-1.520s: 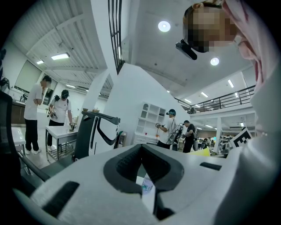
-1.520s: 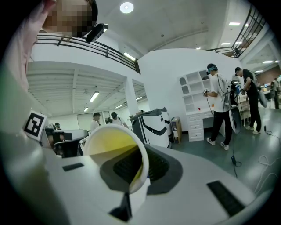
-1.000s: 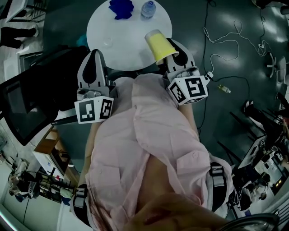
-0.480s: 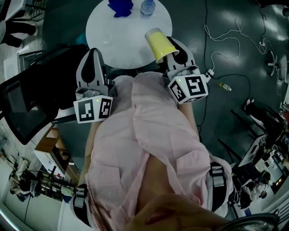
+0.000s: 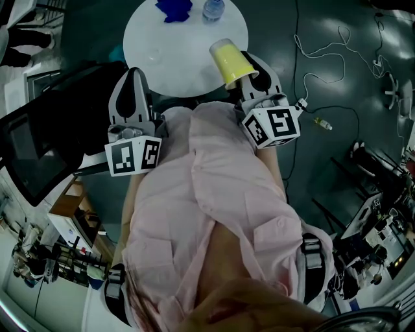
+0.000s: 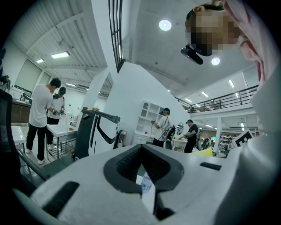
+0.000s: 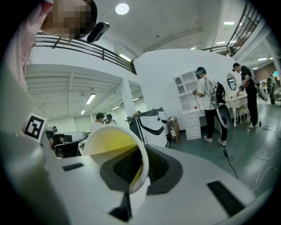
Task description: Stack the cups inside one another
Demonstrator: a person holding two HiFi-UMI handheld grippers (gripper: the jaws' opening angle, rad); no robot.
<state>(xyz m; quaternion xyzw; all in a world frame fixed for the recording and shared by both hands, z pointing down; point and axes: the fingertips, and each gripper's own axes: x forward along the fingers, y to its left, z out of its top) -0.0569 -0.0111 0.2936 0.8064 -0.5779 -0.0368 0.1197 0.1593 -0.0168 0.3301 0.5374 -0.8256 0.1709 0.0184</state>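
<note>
holding yellow cup (image 5: 229, 60), right gripper (image 5: 250, 76), rim half-hidden

One round white table (image 5: 188, 61) stands at the far side. There is one yellow cup (image 5: 230, 59), one water bottle (image 5: 213, 9) at the table's far edge, and one blue heap (image 5: 173, 10) left of it. There are two grippers, the left gripper (image 5: 133, 81) and the right gripper (image 5: 251, 72), each bearing one marker cube (image 5: 134, 157). One small bottle (image 5: 322, 126) lies on the floor at the right. In the left gripper view there are four people (image 6: 41, 114), two at the left and two at the right.
</note>
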